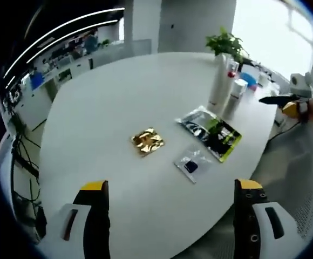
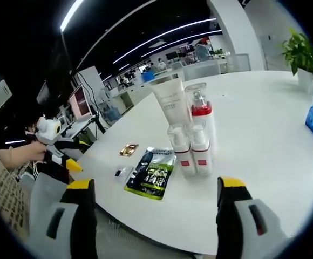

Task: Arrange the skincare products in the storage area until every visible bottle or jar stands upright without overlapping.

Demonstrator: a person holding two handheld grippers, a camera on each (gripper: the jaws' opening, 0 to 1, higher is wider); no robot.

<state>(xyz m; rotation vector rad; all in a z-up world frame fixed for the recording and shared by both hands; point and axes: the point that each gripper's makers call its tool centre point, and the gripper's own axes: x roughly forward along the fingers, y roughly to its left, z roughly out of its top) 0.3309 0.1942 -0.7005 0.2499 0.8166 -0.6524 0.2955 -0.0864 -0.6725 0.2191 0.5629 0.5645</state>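
White table [image 2: 264,135] bearing four upright skincare bottles [image 2: 191,129] clustered at 12 o'clock of the right tool [image 2: 154,208] (jaws wide apart, empty), green sachet [image 2: 154,172] at 10 o'clock; left tool [image 1: 172,208] likewise wide open, empty, gold packet [image 1: 147,141] ahead

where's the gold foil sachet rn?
The gold foil sachet lies flat near the middle of the white table in the left gripper view, apart from the small clear packet and the black-and-green pouch.
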